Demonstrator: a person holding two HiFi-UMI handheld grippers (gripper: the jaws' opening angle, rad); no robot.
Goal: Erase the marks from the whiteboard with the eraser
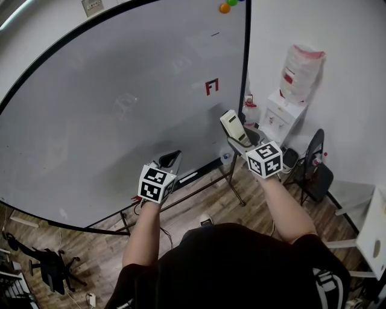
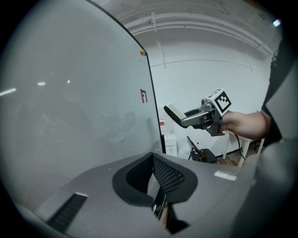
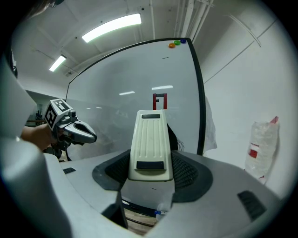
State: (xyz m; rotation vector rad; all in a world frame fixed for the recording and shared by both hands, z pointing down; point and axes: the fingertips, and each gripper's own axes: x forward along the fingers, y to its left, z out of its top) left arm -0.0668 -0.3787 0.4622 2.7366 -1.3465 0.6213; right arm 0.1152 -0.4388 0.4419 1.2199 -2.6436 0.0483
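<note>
**One red mark left, eraser not on the board yet**

Closest in, the left gripper (image 2: 152, 162) has its jaws pinched together on nothing. The right gripper (image 3: 150, 168) is clamped on the eraser (image 3: 149, 135), which looks to be held just short of the whiteboard (image 1: 108, 102). Farther out, the red mark (image 1: 211, 86) and a tiny dash (image 1: 215, 34) above it aren't wiped yet, so basically all the erasing is left.

Whiteboard (image 1: 120, 102) ahead, mark (image 1: 211, 87) on its right part, magnets (image 1: 224, 8) at top right corner, eraser (image 1: 230, 125) in right gripper (image 1: 239, 137) before board's right edge, left gripper (image 1: 170, 160) to its left, water dispenser (image 1: 282, 114) and chair (image 1: 318, 175) right of board
</note>
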